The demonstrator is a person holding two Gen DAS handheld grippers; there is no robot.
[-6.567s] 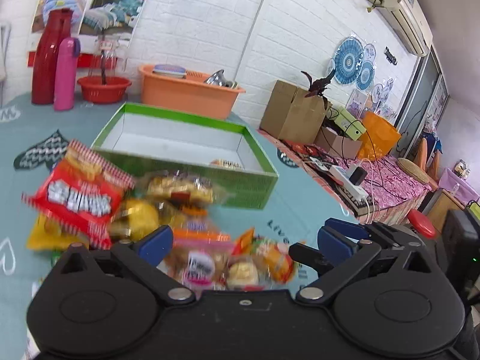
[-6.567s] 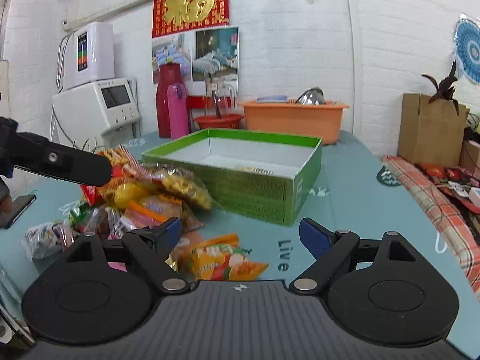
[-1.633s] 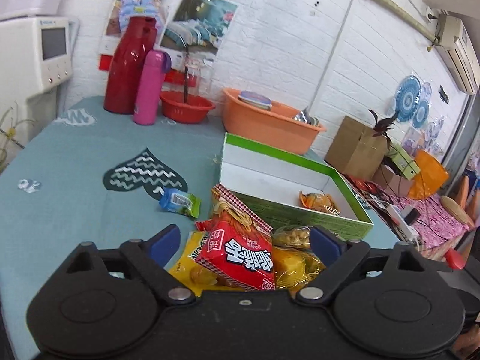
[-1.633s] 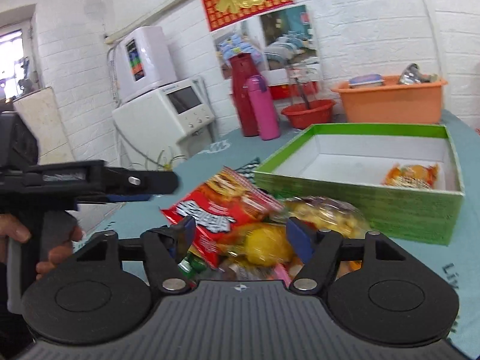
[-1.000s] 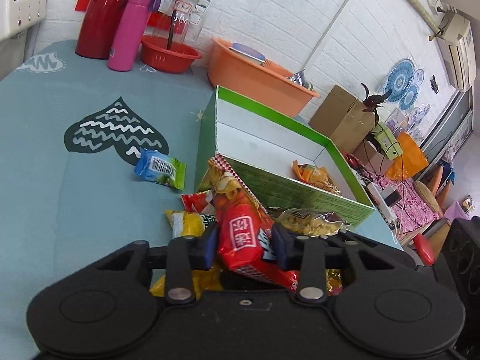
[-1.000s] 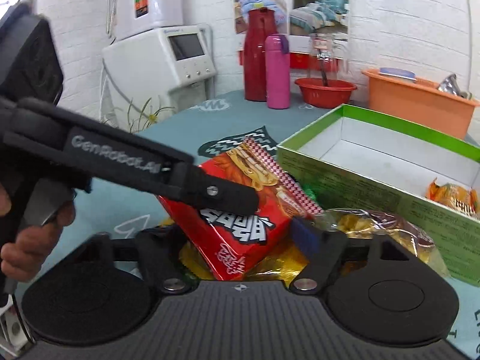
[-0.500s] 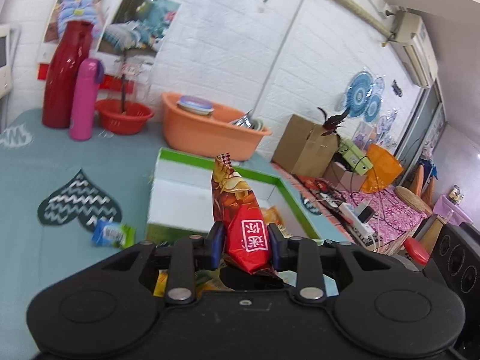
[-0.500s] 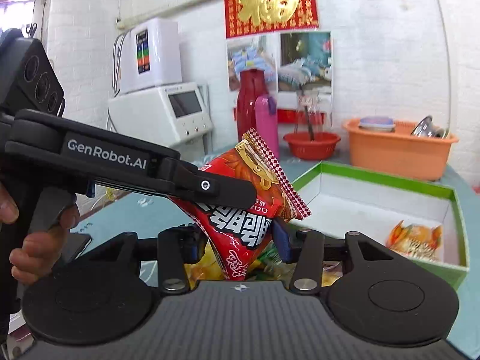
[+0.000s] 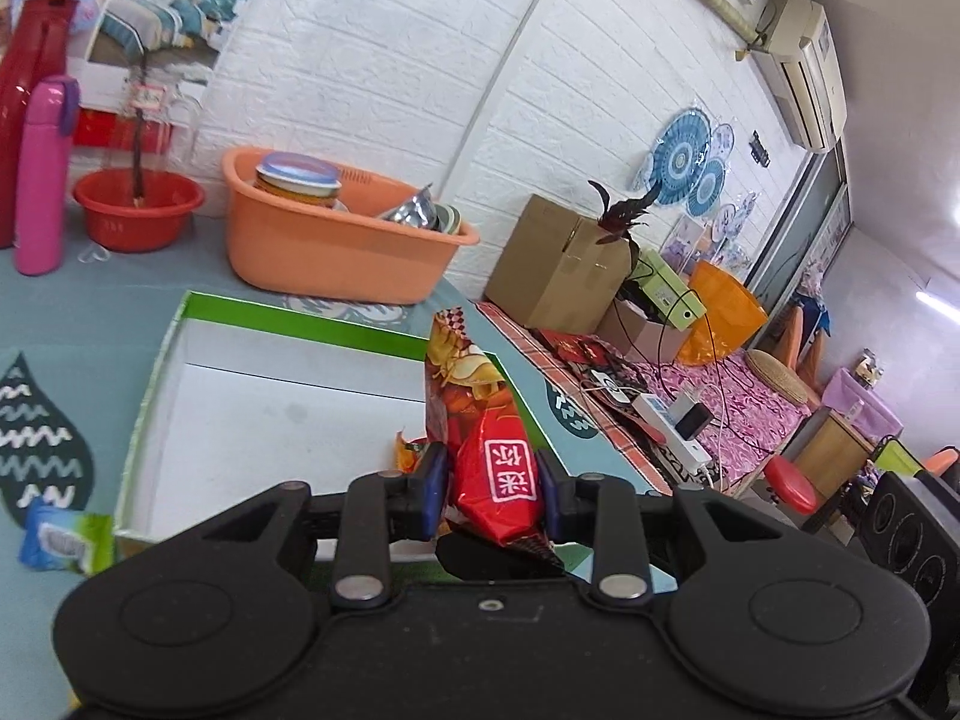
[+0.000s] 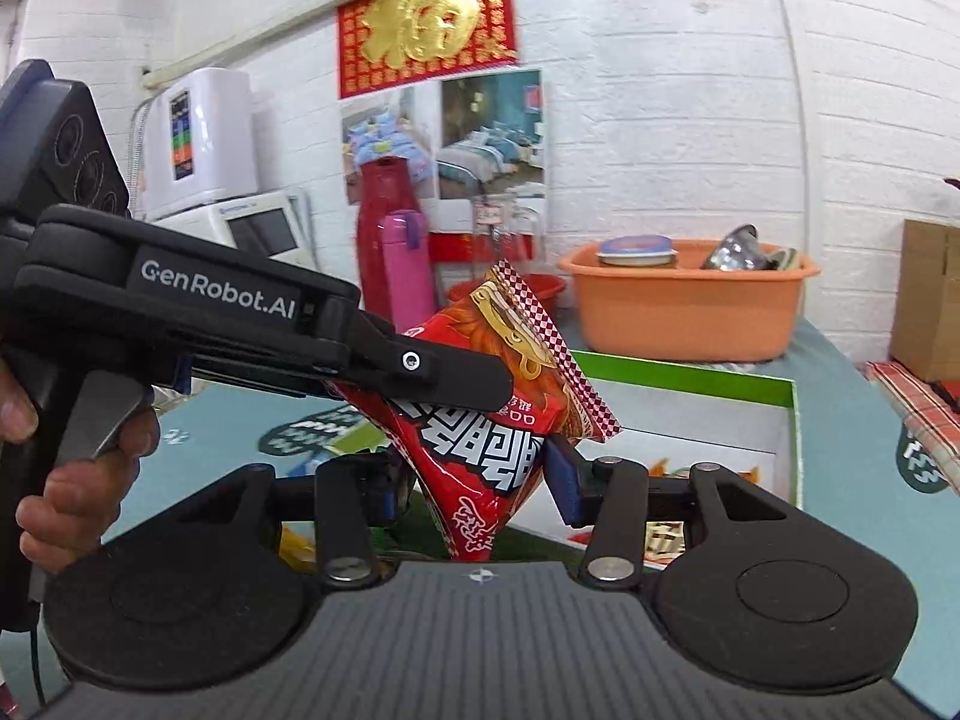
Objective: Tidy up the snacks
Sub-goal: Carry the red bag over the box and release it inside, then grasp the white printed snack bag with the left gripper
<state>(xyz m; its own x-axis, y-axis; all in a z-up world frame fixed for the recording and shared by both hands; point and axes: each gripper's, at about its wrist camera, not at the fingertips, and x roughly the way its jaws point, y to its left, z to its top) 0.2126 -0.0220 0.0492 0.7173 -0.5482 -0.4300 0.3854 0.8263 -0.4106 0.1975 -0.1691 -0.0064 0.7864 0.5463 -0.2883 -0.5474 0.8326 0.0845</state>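
Left wrist view, grip: the left gripper [image 9: 491,495] is seen closed tight on a red snack bag [image 9: 487,468], which is pinched near its lower end and stands upright between the blue pads.
Left wrist view, place: the bag is held in the air above the near wall of a green box [image 9: 336,330]. An orange snack packet [image 9: 409,450] lies on the box's white floor, mostly hidden behind the gripper.
Left wrist view, loose item: a small blue and green packet [image 9: 60,540] lies on the table just outside the box's left corner.
Right wrist view, grip: the right gripper [image 10: 474,480] is seen with its jaws narrowed around the bag's lower tip; whether the pads actually press it cannot be told.
Right wrist view, left tool: the left gripper's black finger crosses the bag's middle, with a hand [image 10: 78,468] on the handle.
Risk: the bag may be dragged askew or torn if both tools pull at once. It may also slip, being puffy and glossy, or catch on the box wall and drop outside.
Surface: a teal table [image 9: 90,300] printed with dark heart shapes.
Room: white brick walls; an orange tub [image 9: 336,252] of dishes, a red bowl [image 9: 138,207] and a pink bottle [image 9: 42,174] stand behind the box; a red and gold wall hanging [image 10: 426,15] is seen above.
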